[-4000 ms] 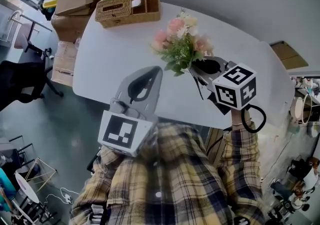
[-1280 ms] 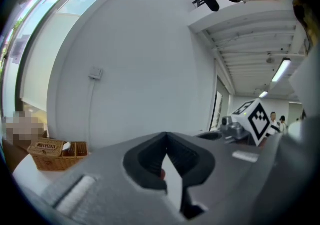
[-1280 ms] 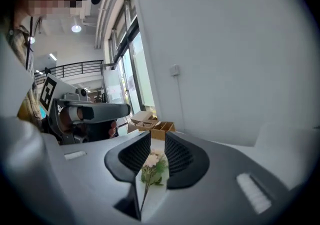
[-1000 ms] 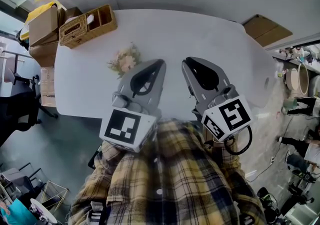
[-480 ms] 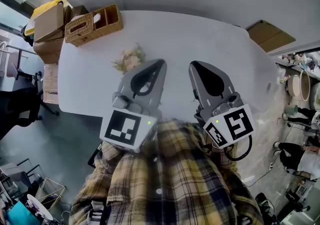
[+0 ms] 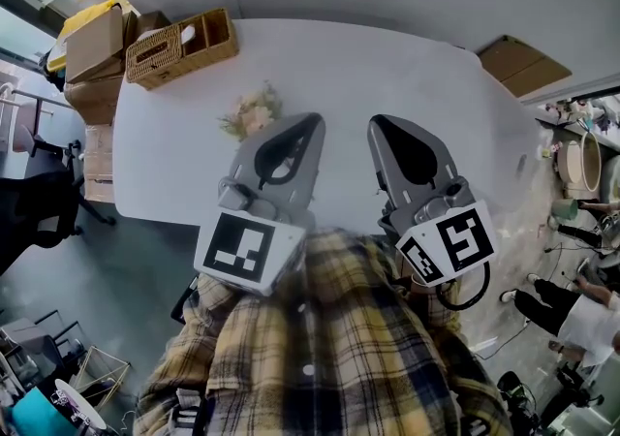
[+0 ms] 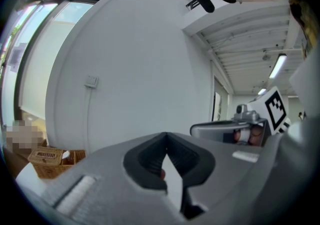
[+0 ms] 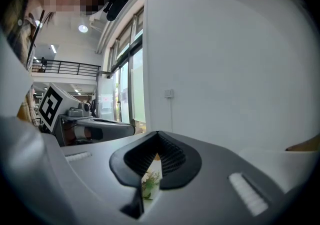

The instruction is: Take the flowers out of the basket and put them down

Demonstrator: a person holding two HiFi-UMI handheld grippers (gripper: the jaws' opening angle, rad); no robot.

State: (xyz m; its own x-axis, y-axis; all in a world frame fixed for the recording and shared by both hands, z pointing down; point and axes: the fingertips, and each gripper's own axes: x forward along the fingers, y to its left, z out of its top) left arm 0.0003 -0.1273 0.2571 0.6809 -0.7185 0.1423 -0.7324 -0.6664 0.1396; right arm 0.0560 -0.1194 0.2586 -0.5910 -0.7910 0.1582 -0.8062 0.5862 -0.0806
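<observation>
The bunch of pale pink flowers with green leaves [image 6: 250, 114] lies on the white table [image 6: 387, 66], left of centre. It also shows through the jaw gap in the right gripper view, flowers [image 8: 149, 183]. The wicker basket [image 6: 182, 45] stands at the table's far left corner, apart from the flowers; the left gripper view has the basket [image 7: 50, 158] at its lower left. My left gripper [image 6: 315, 120] is shut and empty, its tip just right of the flowers. My right gripper [image 6: 378, 122] is shut and empty, beside the left one over the table's near half.
Cardboard boxes [image 6: 92, 42] are stacked off the table's left end, with a black chair [image 6: 39, 202] below them. Another flat box [image 6: 523, 61] lies past the right end. A person [image 6: 576, 313] stands at the far right. A white wall [image 8: 225, 69] rises behind the table.
Four seconds ago my right gripper held the flowers above the table. They now lie on the table, and that gripper is drawn back, empty. Over the last second little has moved.
</observation>
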